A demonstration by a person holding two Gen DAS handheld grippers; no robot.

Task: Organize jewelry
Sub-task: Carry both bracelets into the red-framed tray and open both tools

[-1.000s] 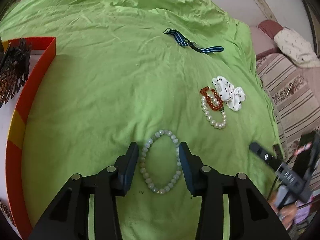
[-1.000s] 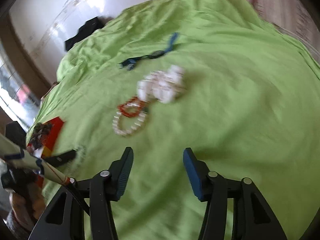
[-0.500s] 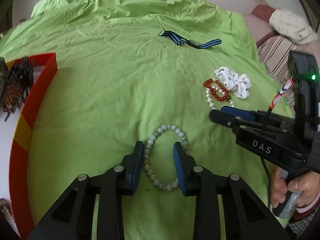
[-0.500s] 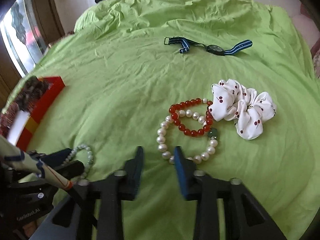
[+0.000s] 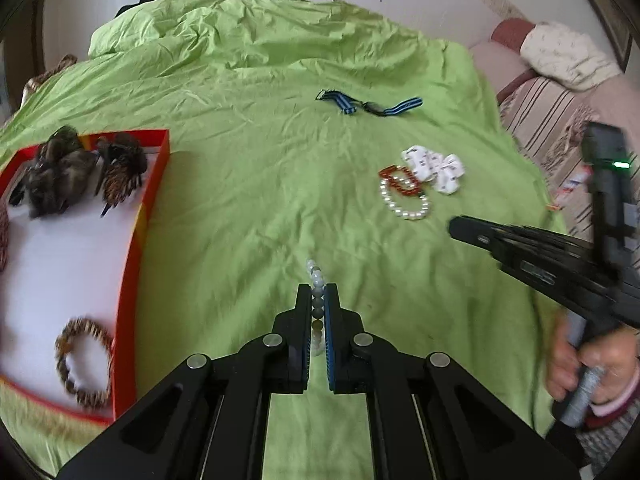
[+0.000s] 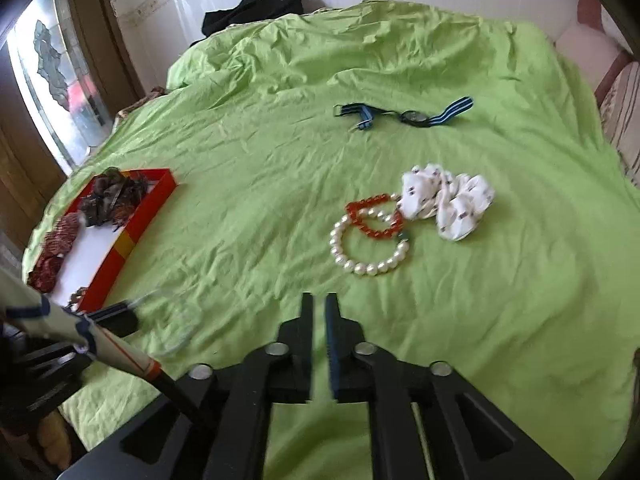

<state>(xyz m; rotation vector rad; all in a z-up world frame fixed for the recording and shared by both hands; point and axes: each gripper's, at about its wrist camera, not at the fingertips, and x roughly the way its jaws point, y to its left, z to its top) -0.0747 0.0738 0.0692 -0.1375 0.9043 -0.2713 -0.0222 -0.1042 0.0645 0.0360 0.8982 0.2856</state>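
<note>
Readable text: none is showing in either view.
Right hand-held gripper (image 5: 460,226) body: a pale label patch is appearing on its side, too blurred to read.
Green light (image 5: 621,165): glowing on the gripper's upright part, carrying no characters.

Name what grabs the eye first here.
The bright green bedsheet fills both views. Centre foreground of the left wrist view, the left gripper is shut on a pale green bead bracelet. At left sits a red-rimmed tray of hair accessories; at right lie overlapping pearl and red bead bracelets.
</note>
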